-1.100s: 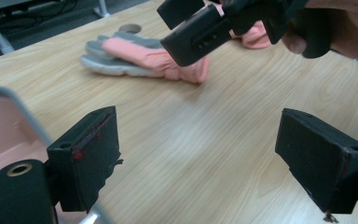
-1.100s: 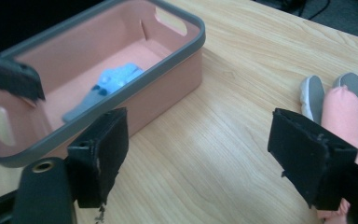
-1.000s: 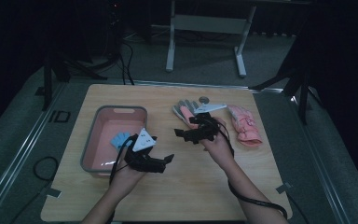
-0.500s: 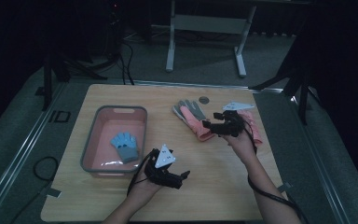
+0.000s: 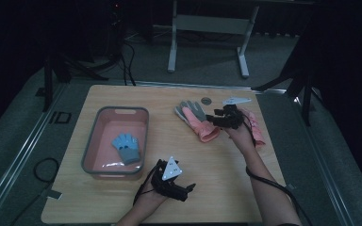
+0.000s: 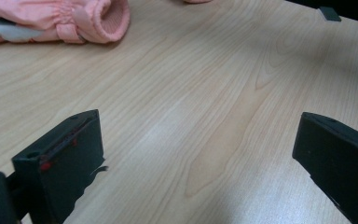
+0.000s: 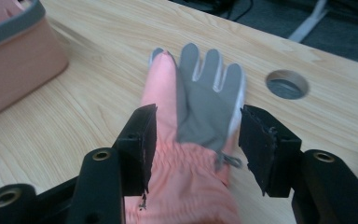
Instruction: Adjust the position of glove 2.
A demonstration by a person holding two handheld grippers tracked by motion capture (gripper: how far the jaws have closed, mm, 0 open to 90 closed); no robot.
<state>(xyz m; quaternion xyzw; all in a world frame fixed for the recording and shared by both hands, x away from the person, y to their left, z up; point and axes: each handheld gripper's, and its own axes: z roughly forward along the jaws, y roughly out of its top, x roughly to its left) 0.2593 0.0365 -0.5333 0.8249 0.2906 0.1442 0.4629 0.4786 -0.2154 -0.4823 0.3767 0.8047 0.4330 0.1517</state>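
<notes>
Right gripper [image 7: 193,140] straddles the pink glove [image 7: 186,135] mid-frame on the bench [image 5: 264,188], jaws just been closing around its cuff, apparently for pickup. Left gripper [image 5: 172,181], bottom centre, jaws wide apart, nothing btwn them, parked clear.

Both handheld black two-jaw grippers, left [image 5: 188,187] and right [image 5: 212,119], carried a pale grey three-cornered plate on top. Black cable trailed back from each along the forearm. Left jaws: flat black blocks, red flecks on one inner edge. Right gripper: brass-ringed screw holes behind its jaws. Forearms bare, no sleeves.
</notes>
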